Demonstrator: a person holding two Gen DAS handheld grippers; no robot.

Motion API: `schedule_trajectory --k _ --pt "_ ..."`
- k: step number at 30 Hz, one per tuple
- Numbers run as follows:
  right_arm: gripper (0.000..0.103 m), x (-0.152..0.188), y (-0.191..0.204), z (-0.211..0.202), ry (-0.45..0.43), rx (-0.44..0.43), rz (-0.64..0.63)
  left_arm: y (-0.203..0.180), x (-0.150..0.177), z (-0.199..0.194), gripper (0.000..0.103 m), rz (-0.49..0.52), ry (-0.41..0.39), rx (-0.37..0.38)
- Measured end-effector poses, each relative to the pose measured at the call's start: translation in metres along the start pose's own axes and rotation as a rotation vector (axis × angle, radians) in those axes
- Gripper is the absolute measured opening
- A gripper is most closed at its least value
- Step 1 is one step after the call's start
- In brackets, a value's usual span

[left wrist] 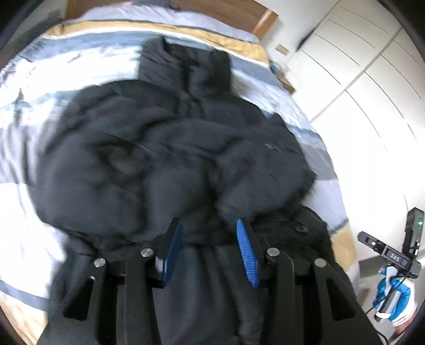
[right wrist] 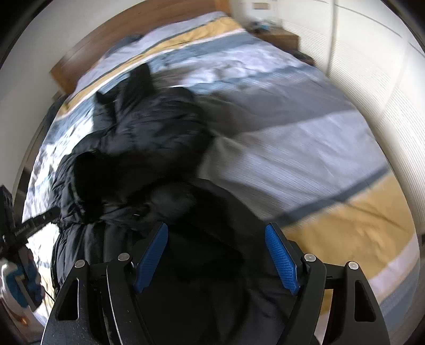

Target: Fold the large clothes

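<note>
Inspecting the scene, we find a black puffer jacket (left wrist: 170, 148) lying on the bed (left wrist: 32, 164), collar toward the wooden headboard (left wrist: 239, 16), hem nearest us. Its sleeves appear already drawn inward across the chest, though blur prevents a firm reading.

We hold the left hand-held gripper (left wrist: 209, 252) above the hem with its jaws spread; dark fabric shows between the blue pads (left wrist: 245, 252), but nothing is pinched. We hold the right hand-held gripper (right wrist: 216, 254) over the jacket's right lower edge, jaws also spread wide and empty. Whether either pad touches the cloth, we cannot tell.

We judge the step in hand to be taking the hem for a lengthwise fold toward the collar. To do it well, we should:
- seat each pair of jaws at a hem corner, evenly spaced
- bite through every padded layer
- lift both sides together
- lay the hem level with the shoulders

Puffy filling will likely spring back, so pressing the fold flat seems advisable.
</note>
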State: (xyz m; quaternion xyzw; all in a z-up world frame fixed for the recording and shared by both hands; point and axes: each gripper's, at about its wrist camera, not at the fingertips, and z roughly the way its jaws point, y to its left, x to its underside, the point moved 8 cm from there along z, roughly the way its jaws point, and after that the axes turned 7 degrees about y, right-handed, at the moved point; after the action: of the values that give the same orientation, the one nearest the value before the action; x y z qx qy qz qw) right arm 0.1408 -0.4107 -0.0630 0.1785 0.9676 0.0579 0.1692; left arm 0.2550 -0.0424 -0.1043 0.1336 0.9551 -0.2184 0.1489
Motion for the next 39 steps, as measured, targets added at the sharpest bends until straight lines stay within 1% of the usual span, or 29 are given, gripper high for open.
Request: schedule_trajectory --k 1,3,5,9,11,13,14,17,20,22,24,26,27,30,32,34,35,37,39 --pt "0.075 -0.003 0.01 0.001 -0.001 -0.004 -0.018 0.012 -0.004 -0.007 0.04 -0.004 -0.011 -0.023" --pt "0.075 -0.013 0.044 0.005 -0.009 -0.021 -0.079 0.035 -0.014 -0.018 0.041 -0.011 -0.031 -0.066" --pt "0.075 -0.024 0.078 0.008 -0.019 -0.046 -0.127 0.057 -0.025 -0.025 0.041 -0.023 -0.046 -0.09" --pt "0.075 -0.046 0.147 0.016 -0.038 -0.102 -0.22 0.094 -0.036 -0.045 0.041 -0.029 -0.068 -0.125" --pt "0.075 -0.057 0.184 0.023 -0.045 -0.127 -0.272 0.106 -0.039 -0.049 0.041 -0.025 -0.07 -0.138" --pt "0.075 -0.065 0.213 0.029 -0.048 -0.141 -0.313 0.118 -0.041 -0.053 0.041 -0.021 -0.067 -0.148" --pt "0.075 -0.07 0.233 0.036 -0.049 -0.151 -0.344 0.124 -0.043 -0.052 0.041 -0.017 -0.063 -0.152" --pt "0.075 -0.08 0.274 0.056 -0.035 -0.168 -0.402 0.134 -0.046 -0.044 0.041 -0.014 -0.049 -0.154" --pt "0.075 -0.086 0.305 0.08 -0.014 -0.169 -0.448 0.14 -0.048 -0.029 0.041 -0.023 -0.031 -0.148" --pt "0.075 -0.086 0.32 0.103 0.007 -0.152 -0.482 0.142 -0.05 -0.015 0.041 -0.036 -0.021 -0.142" --pt "0.075 -0.084 0.325 0.122 0.029 -0.135 -0.503 0.146 -0.049 0.005 0.041 -0.047 0.001 -0.14" --pt "0.075 -0.076 0.32 0.14 0.053 -0.097 -0.533 0.149 -0.045 0.026 0.042 -0.049 0.03 -0.157" --pt "0.075 -0.073 0.316 0.146 0.062 -0.082 -0.541 0.152 -0.041 0.036 0.045 -0.057 0.044 -0.162" --pt "0.073 -0.067 0.289 0.155 0.078 -0.044 -0.544 0.156 -0.034 0.05 0.046 -0.069 0.061 -0.166" --pt "0.071 -0.067 0.263 0.15 0.077 -0.042 -0.527 0.156 -0.031 0.052 0.046 -0.065 0.063 -0.166" --pt "0.07 -0.067 0.243 0.144 0.079 -0.045 -0.517 0.156 -0.029 0.05 0.048 -0.058 0.066 -0.187" --pt "0.069 -0.067 0.237 0.142 0.08 -0.042 -0.516 0.156 -0.028 0.047 0.048 -0.059 0.066 -0.191" --pt "0.069 -0.066 0.219 0.135 0.08 -0.007 -0.507 0.157 -0.027 0.039 0.048 -0.07 0.061 -0.202" --pt "0.069 -0.064 0.2 0.126 0.09 -0.002 -0.474 0.155 -0.028 0.027 0.048 -0.086 0.036 -0.197"
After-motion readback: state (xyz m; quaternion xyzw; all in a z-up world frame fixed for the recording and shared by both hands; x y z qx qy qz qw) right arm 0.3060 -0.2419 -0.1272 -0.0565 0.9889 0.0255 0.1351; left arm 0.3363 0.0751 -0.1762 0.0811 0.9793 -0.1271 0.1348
